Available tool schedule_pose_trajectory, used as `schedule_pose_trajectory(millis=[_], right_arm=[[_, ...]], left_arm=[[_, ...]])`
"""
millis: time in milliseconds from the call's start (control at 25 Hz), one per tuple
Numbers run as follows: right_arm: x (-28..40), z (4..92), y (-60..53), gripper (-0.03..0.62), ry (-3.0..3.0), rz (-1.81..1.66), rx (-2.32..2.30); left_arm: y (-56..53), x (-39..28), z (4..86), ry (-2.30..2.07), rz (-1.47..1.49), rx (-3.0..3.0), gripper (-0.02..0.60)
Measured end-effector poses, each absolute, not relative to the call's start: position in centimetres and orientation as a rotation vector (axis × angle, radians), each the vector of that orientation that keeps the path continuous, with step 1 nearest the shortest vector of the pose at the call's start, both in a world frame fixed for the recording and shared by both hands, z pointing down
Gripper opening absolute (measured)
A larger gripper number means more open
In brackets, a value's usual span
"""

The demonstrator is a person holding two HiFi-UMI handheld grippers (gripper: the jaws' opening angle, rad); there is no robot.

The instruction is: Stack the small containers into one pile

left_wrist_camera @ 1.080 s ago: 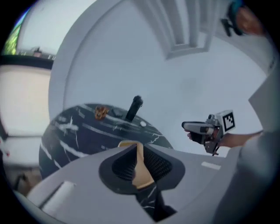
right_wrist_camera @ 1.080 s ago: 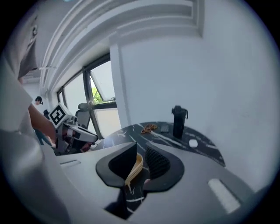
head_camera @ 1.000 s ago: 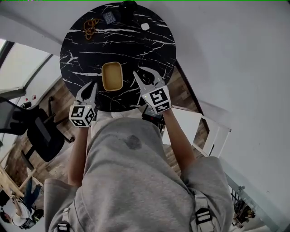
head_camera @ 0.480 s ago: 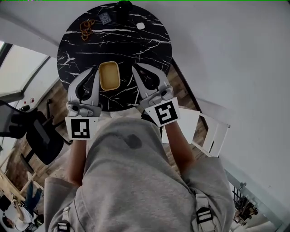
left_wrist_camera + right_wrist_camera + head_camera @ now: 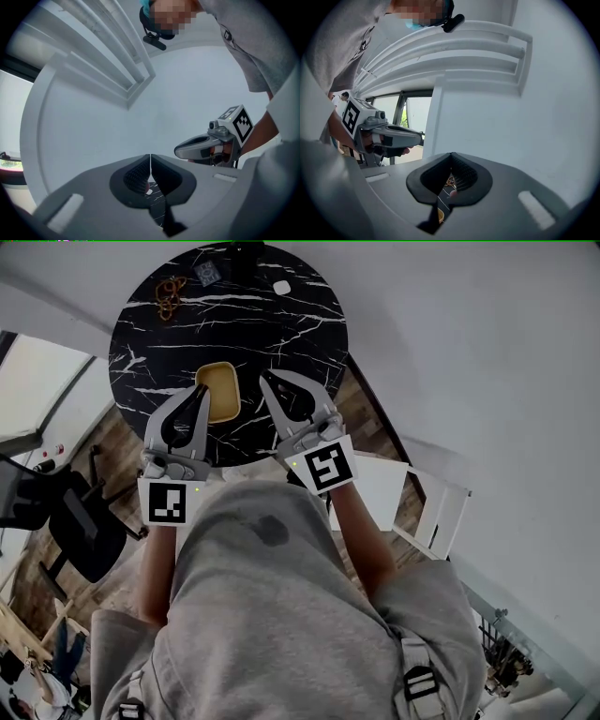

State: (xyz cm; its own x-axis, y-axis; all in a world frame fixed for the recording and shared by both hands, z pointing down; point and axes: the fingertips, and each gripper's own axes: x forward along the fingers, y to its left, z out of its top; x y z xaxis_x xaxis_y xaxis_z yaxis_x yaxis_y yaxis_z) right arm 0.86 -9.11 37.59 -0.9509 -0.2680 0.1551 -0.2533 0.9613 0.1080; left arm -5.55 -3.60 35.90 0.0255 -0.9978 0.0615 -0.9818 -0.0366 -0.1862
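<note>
One yellow rectangular container lies open side up on the round black marble table, near its front edge. Whether it is a single container or a nested pile I cannot tell. My left gripper is shut and empty, held up above the table's front edge just left of the container. My right gripper is also shut and empty, just right of the container. In the left gripper view the jaws meet with nothing between them and aim up at a white wall. The right gripper view shows its jaws shut too.
At the table's far side lie a brown chain, a small dark square thing and a small white piece. A black chair stands on the floor to the left, a white shelf unit to the right.
Both grippers have risen from the table's front edge and tilted upward, and their jaws have shut on nothing. The yellow container has stayed on the table.
</note>
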Motion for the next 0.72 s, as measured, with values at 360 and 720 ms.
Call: schedule_pose_trajectory(millis=[360,720], right_arm=[[0.7,37.7,-9.2,0.011,-2.938,-0.136,0.388],[0.4,38.1,-8.9,0.011,-2.93,-0.144,0.371]], left_arm=[[-3.2,-5.7,37.5,2.163,-0.278,-2.202,0.006],[-2.8,-5.1,39.1,2.117,-0.374,-2.192,0.008]])
